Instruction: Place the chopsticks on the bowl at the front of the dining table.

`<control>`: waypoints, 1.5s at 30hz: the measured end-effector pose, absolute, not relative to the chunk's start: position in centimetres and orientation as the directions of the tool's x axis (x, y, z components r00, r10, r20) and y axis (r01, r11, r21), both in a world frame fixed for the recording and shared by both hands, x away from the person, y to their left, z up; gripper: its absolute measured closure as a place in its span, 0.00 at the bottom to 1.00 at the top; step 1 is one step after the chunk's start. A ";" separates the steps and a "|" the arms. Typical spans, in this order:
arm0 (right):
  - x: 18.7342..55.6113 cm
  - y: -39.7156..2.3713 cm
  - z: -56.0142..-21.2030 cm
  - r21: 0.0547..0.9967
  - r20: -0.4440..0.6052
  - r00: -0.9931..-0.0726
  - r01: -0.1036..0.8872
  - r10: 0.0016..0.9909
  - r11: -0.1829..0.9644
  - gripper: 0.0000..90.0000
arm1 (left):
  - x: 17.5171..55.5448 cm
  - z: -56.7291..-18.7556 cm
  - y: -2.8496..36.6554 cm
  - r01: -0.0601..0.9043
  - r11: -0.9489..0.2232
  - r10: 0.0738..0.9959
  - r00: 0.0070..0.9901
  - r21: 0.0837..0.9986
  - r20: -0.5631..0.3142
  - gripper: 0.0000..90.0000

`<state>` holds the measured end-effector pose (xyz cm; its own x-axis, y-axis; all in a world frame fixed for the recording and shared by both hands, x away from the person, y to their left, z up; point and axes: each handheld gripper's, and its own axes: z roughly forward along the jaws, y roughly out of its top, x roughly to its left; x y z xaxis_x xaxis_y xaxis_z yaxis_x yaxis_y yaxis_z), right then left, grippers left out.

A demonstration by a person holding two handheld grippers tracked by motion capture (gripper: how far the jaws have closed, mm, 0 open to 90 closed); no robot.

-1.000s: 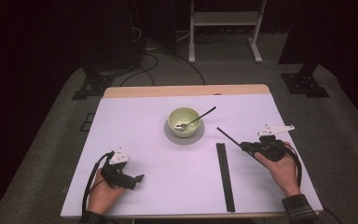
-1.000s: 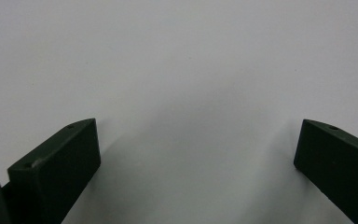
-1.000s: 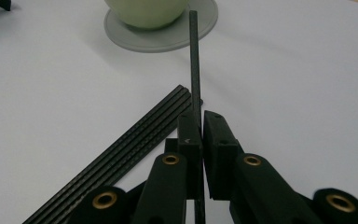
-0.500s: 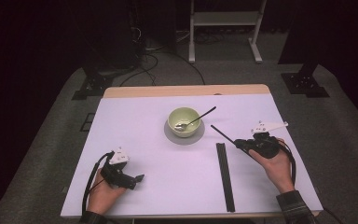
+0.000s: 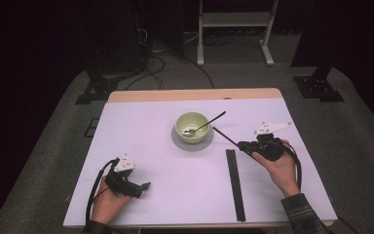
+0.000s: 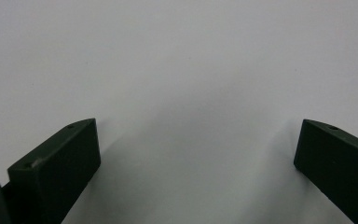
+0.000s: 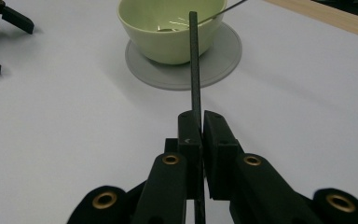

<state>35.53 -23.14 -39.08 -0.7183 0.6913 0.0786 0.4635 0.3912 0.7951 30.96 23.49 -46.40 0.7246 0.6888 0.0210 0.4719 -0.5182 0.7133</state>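
A pale green bowl [image 5: 181, 127] stands on a round grey coaster [image 5: 182, 144] at mid-table, with a metal spoon [image 5: 210, 120] leaning in it. My right gripper [image 5: 246, 145] is shut on a thin black chopstick [image 5: 225, 137]. The stick points up and left, and its tip is close to the coaster's right edge. In the right gripper view the chopstick [image 7: 194, 65] runs from between the shut jaws [image 7: 201, 122] toward the bowl [image 7: 168, 44]. My left gripper [image 5: 143, 187] rests at the near left, jaws wide apart over bare table [image 6: 198, 140].
A second black chopstick [image 5: 234, 183] lies lengthwise on the white table [image 5: 141, 131], just left of my right hand. A wooden strip [image 5: 195, 94] edges the far side. Beyond it are dark floor, cables and stand legs.
My right gripper has carried the chopstick leftward and slightly up, bringing its tip closer to the bowl. The left gripper has stayed put.
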 end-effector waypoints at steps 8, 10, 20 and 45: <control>36.3 -21.6 -38.7 0.796 0.078 -0.732 0.455 0.677 0.400 0.95 | 31.0 -46.4 23.5 0.472 -0.518 0.689 0.725 0.713 0.021 0.00; 36.6 -21.3 -38.7 0.794 0.076 -0.732 0.455 0.677 0.403 0.95 | 31.0 -46.4 23.5 0.472 -0.518 0.689 0.725 0.713 0.020 0.00; 37.6 -20.0 -38.3 0.795 0.084 -0.736 0.456 0.671 0.401 0.95 | 31.0 -46.4 23.5 0.472 -0.518 0.689 0.725 0.713 0.020 0.00; 40.0 -17.1 -37.4 0.795 0.093 -0.742 0.457 0.664 0.399 0.95 | 31.0 -46.4 23.5 0.472 -0.519 0.689 0.725 0.713 0.021 0.00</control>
